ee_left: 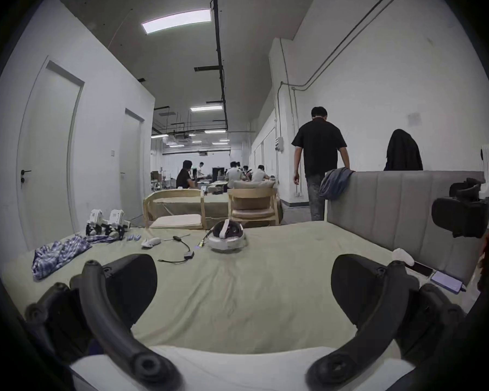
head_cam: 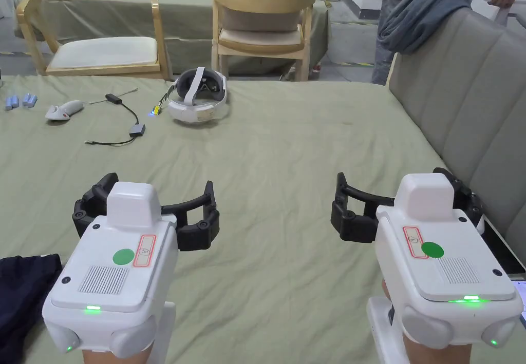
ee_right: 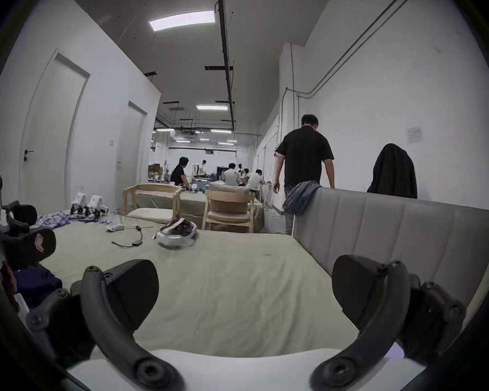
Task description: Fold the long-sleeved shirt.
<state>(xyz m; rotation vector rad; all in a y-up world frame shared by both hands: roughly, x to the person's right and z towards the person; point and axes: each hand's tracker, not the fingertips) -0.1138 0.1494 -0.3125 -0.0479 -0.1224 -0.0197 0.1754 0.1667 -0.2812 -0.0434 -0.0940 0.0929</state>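
Where cloth lies smooth, matte fingers (head_cam: pixel 208 211).

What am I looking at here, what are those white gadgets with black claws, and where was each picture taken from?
They are hand-held grippers, one per hand. The head view looks down from the person's head on the left gripper and right gripper; the other two pictures come from cameras riding on each gripper. Both stand open, holding nothing, above a green-covered bed. On it lie a white headset, a black cable and a dark garment beside the left gripper, probably the shirt to fold.
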